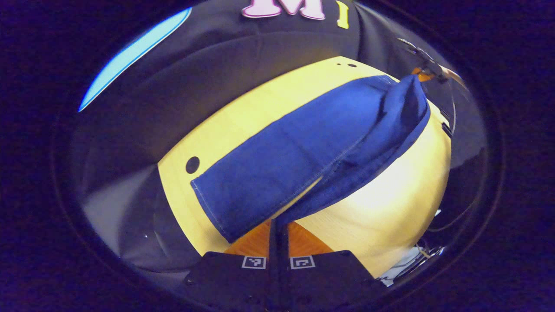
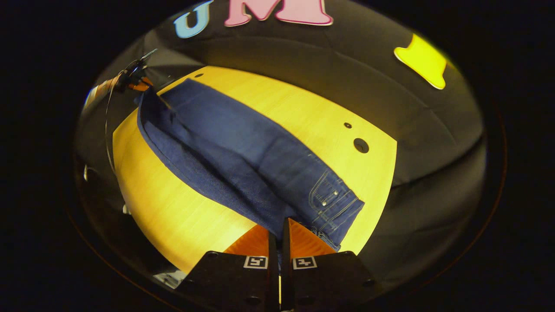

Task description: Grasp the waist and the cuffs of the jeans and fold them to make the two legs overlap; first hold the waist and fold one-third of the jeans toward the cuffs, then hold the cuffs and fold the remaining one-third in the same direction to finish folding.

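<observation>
Dark blue jeans (image 1: 295, 151) stretch lengthwise across the yellow wooden table (image 1: 390, 208). In the left gripper view the cuffs are nearest: one leg lies flat with its cuff (image 1: 217, 208) on the table, while the other leg's edge runs raised into my left gripper (image 1: 279, 223), which is shut on it. In the right gripper view the waist with its pocket rivets (image 2: 329, 197) is nearest, and my right gripper (image 2: 279, 234) is shut on the waist edge of the jeans (image 2: 243, 147). Each gripper shows far off in the other's view: right (image 1: 427, 71), left (image 2: 136, 80).
The table (image 2: 173, 208) has a round hole (image 1: 192, 164) near the cuffs and another hole (image 2: 360, 145) near the waist. Black cloth walls surround the table. A cable (image 2: 107, 125) hangs beside the far left gripper.
</observation>
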